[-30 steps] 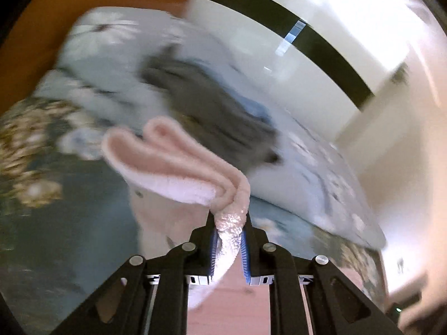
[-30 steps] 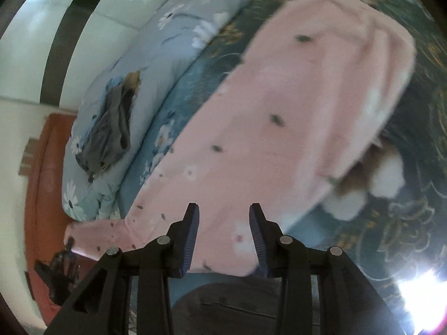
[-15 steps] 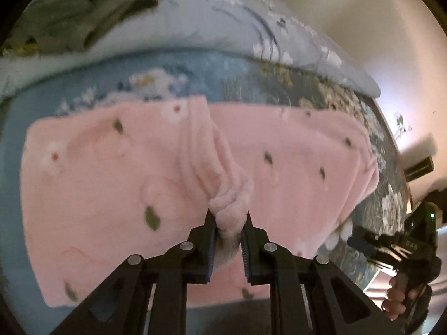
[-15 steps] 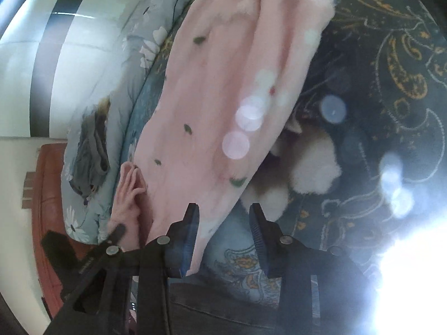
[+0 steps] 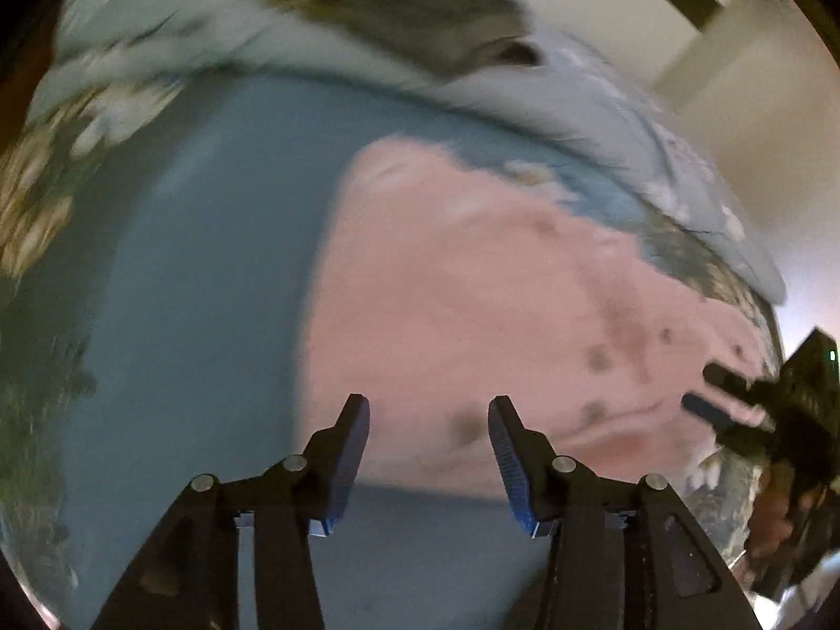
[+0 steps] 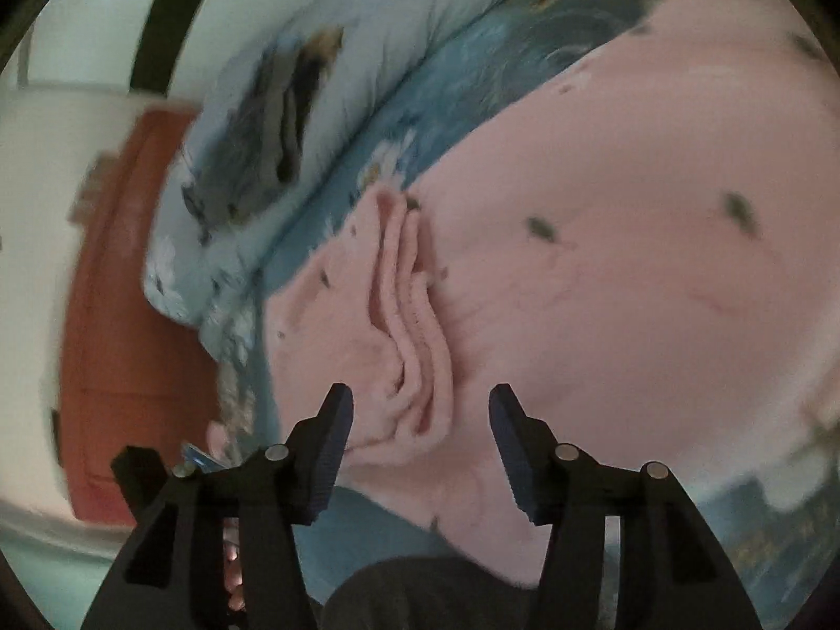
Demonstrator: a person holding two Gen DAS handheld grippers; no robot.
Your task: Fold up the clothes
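A pink fleece garment (image 5: 472, 304) with small dark flower marks lies spread on the blue floral bedspread (image 5: 199, 262). My left gripper (image 5: 428, 412) is open and empty, over the garment's near left edge. My right gripper (image 6: 420, 404) is open and empty, just in front of a bunched ridge of folds (image 6: 409, 325) in the pink garment (image 6: 630, 262). The right gripper also shows at the right edge of the left wrist view (image 5: 719, 399).
A grey garment (image 5: 394, 5) lies on the pale blue floral duvet (image 5: 630, 121) at the back of the bed; it also shows in the right wrist view (image 6: 268, 121). An orange-brown headboard (image 6: 121, 325) stands at the left. Dark fabric (image 6: 420, 593) lies at the near edge.
My left gripper has let go of the pink fold it was pinching and opened. The garment now lies flat. My right gripper has moved in close to the bunched ridge.
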